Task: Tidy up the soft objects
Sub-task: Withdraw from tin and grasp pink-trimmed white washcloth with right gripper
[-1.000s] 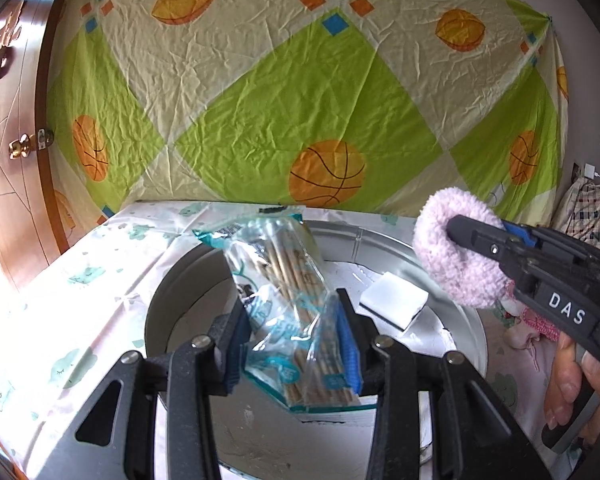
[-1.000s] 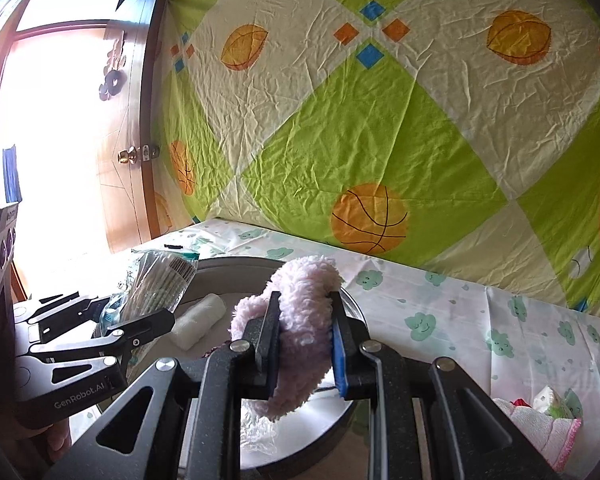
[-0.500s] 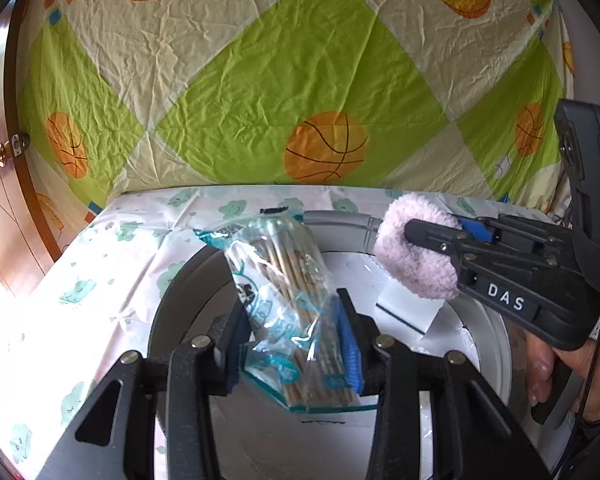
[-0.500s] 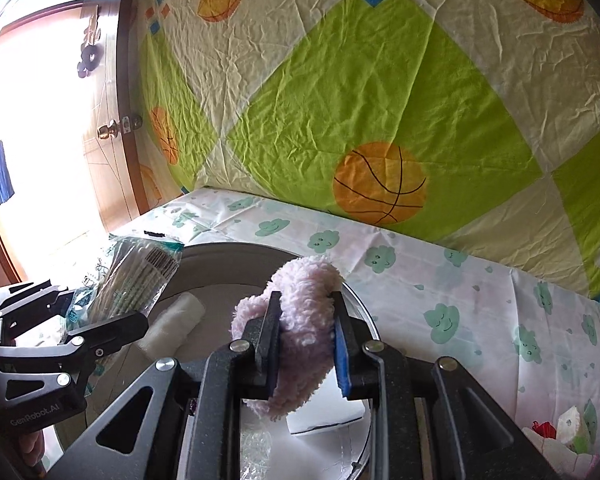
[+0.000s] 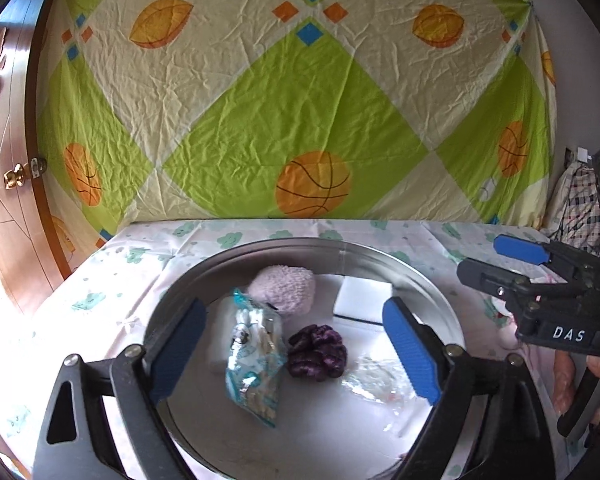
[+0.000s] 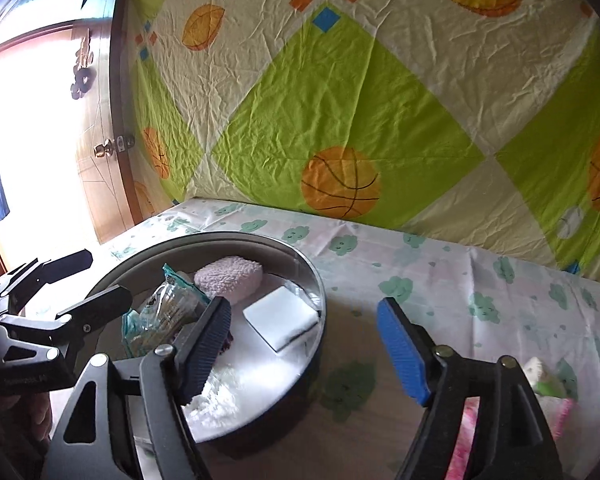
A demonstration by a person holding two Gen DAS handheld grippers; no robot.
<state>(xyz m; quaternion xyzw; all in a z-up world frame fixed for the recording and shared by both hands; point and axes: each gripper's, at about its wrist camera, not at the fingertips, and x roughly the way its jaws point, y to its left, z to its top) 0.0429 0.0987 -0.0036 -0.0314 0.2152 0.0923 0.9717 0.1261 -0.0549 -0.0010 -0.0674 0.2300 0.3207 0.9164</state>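
Pink fluffy pad (image 5: 284,289) inside metal basin (image 5: 428,280)

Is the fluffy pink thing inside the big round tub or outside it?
Inside. The fluffy pink thing lies on the tub's floor, within the metal rim, beside the snack bag.

I am noting colours: pale pink fluffy pad (image 5: 282,288), dark purple scrunchie (image 5: 317,352), white sponge block (image 5: 363,300), teal-printed clear packet (image 5: 254,354), silver-grey basin (image 5: 380,250). Worktop (image 6: 440,280) cloth is showing mint clouds on white; backdrop sheet (image 5: 300,112) is showing lime-cream checks, orange basketballs.
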